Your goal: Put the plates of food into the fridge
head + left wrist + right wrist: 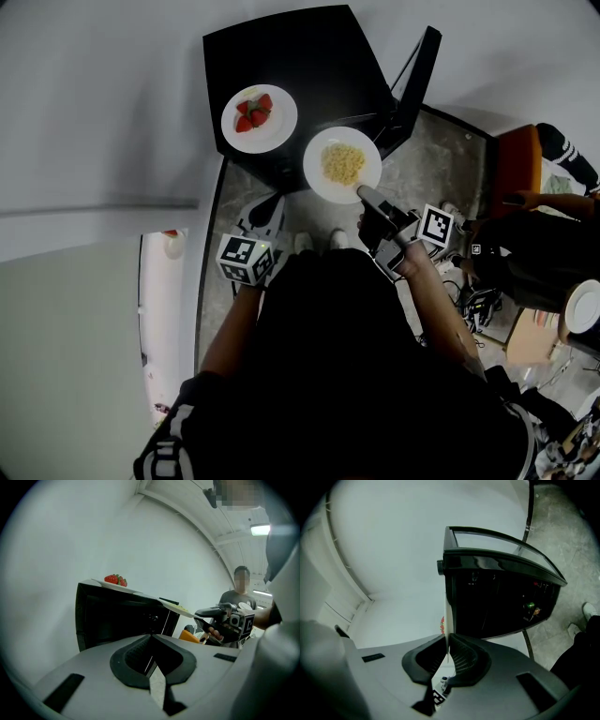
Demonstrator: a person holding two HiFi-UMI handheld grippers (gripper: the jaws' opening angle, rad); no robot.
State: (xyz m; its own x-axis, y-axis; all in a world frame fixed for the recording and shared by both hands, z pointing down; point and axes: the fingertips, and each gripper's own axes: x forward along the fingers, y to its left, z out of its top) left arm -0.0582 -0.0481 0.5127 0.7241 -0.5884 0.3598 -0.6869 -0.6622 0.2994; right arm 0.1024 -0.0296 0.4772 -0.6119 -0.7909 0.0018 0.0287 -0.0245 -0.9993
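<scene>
On the black fridge a strawberry plate is set. Beside it, the pasta plate is pinched by the right gripper, near the open door. The left gripper is pressed together, empty, above grey floor.

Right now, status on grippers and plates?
Right gripper shut on white round plate of yellow noodles. Left gripper shut, empty. White strawberry plate atop black fridge.
</scene>
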